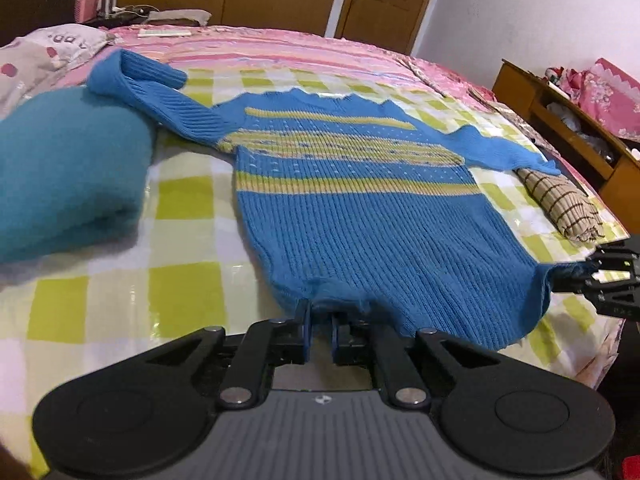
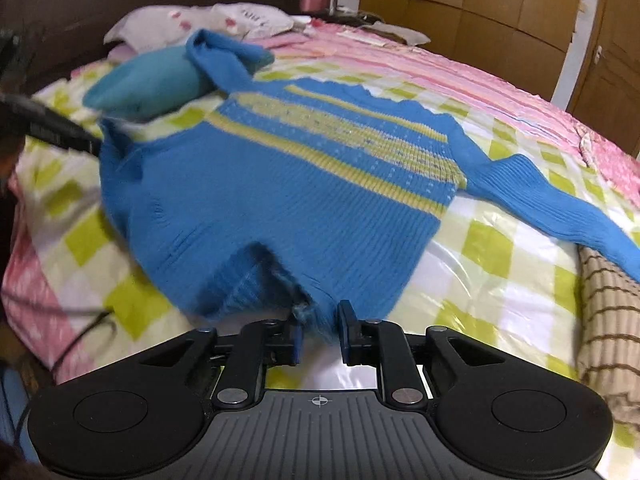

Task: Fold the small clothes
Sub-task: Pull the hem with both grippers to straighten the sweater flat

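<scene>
The left tongs (image 1: 320,322) are clenched on the hem of the blue striped sweater (image 1: 360,208), and the right tongs (image 2: 320,320) grasp the other hem corner, probably to keep the hem stretched for the first fold. The sweater lies flat on the bed (image 1: 120,280). One sleeve rests on a teal cushion (image 1: 68,184); a checked cloth (image 1: 560,204) touches the other. Beyond the collar the bed gives open room.
</scene>
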A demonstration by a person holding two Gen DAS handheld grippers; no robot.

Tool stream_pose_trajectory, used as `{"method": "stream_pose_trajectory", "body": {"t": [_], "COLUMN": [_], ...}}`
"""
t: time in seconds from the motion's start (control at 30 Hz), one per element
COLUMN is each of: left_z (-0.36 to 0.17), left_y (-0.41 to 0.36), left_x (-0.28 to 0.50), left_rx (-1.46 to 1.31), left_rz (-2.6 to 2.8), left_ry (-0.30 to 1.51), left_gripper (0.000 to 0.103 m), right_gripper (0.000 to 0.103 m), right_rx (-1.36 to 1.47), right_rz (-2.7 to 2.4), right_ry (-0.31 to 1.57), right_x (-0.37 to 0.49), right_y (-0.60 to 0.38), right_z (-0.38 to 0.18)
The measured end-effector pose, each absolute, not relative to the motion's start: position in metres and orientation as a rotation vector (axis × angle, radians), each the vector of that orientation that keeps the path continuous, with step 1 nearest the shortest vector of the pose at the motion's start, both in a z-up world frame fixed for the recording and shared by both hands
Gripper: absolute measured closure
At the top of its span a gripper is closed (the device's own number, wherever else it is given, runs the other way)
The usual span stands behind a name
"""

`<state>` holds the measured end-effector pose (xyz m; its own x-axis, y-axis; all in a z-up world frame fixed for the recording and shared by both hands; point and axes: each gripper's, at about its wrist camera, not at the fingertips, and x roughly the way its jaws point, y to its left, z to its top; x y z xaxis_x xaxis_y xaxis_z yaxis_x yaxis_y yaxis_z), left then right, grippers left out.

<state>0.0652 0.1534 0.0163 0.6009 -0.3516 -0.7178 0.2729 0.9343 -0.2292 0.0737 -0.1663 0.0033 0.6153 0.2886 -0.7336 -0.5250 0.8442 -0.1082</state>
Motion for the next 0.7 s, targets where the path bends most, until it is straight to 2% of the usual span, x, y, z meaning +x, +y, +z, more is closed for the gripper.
{"method": "stream_pose_trajectory", "body": {"t": [0.23,0.4,0.7], "left_z": [0.019,0.022,-0.008], "left_y": [0.131,0.123,0.114], "left_x": [0.068,0.066,0.055], "left_rx": [-0.112,-0.115,0.031], "left_rz": [-0.380,-0.375,-0.256], "left_ry": [0.805,0.799,0.979], "left_gripper": [0.087,0.087,0.085], "right_gripper": [0.084,0.084,0.084], "right_rx": [-0.195,-0.100,-0.043], "right_rz": [0.443,0.429,0.393], "right_ry": [0.735,0.745,0.827], "right_x": [0.068,0.081,0.081], "right_y": [-0.176,-0.172,-0.180], "right_z": [0.018,0.009,-0.020]}}
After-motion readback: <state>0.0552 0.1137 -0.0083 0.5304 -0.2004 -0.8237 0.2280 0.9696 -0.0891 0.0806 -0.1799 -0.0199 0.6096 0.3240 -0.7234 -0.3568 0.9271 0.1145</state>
